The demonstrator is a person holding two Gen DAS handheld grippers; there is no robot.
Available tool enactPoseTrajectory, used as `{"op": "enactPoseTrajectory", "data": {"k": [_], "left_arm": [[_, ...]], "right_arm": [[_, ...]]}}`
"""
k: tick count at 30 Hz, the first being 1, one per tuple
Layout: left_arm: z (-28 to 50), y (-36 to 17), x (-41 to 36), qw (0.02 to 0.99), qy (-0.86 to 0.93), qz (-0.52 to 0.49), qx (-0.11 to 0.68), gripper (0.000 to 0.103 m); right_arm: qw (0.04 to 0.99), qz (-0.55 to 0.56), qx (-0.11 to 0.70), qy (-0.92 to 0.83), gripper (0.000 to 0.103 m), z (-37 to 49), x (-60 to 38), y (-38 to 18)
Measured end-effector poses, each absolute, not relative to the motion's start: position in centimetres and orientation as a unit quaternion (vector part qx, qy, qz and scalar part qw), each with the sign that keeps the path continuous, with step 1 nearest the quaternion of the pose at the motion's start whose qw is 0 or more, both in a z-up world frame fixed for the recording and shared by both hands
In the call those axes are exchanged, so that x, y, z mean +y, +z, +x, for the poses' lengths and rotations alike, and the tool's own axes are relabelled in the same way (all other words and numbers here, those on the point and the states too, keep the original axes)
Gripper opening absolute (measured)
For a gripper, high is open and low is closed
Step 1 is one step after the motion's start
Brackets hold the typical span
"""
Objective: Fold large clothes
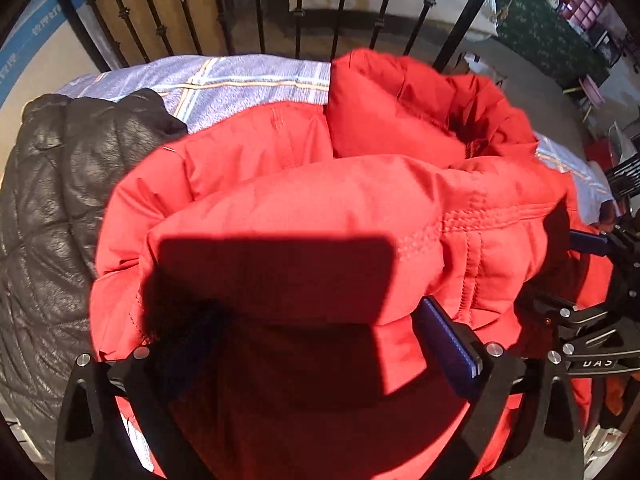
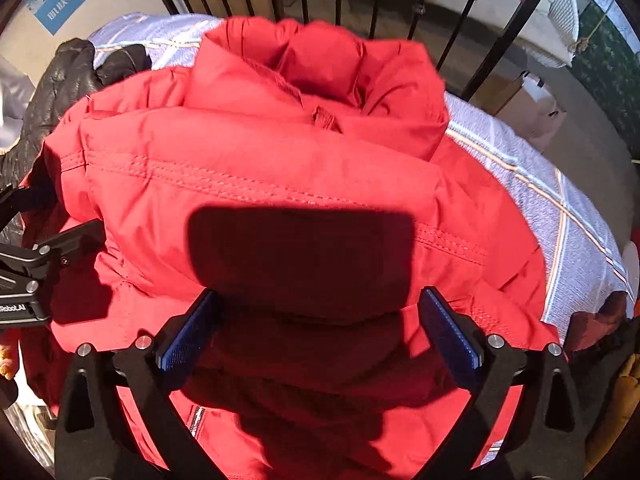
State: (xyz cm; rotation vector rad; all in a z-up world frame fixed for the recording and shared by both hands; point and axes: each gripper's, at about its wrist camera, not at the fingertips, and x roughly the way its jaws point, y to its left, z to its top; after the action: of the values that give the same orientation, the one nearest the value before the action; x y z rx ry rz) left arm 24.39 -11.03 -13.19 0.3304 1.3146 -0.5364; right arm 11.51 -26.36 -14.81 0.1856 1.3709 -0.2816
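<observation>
- We see one red padded jacket point(image 1: 320, 208) point(image 2: 280, 168) bunched in a folded heap on one bed sheet point(image 1: 248, 80) point(image 2: 560, 208), pale blue with crossing stripes.
- We count one hood point(image 1: 400, 112) point(image 2: 320, 64) at the far end of the jacket, puffed up toward the railing.
- We note double-stitched seams across the top fold, and one short zipper point(image 2: 199, 420) near the bottom of the right wrist view.
- We see the left gripper point(image 1: 320, 344) spread wide, its blue pads on either side of the near jacket fold; the left pad sits in shadow, and we cannot tell whether either pad touches the fabric.
- We see the right gripper point(image 2: 320, 332) likewise spread, two blue pads flanking the near fold, nothing pinched.
- Each gripper shows at the edge of the other's view, just beside the jacket.
- We count one black quilted garment point(image 1: 52, 208) point(image 2: 52, 96) lying on the sheet to the left, touching the jacket.
- Beyond the bed stands one black metal railing point(image 1: 300, 12) point(image 2: 376, 0) with vertical bars.
</observation>
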Motion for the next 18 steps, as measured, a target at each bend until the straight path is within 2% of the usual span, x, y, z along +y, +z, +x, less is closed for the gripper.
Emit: {"op": "enactPoseTrajectory", "data": {"k": [18], "left_arm": [[26.0,-19.5,-11.7,0.706,-0.246,0.155,0.646,0.098]], "right_arm": [[0.737,0.042,0.659,-0.142,0.099,12.9,-25.6,-19.9]]}}
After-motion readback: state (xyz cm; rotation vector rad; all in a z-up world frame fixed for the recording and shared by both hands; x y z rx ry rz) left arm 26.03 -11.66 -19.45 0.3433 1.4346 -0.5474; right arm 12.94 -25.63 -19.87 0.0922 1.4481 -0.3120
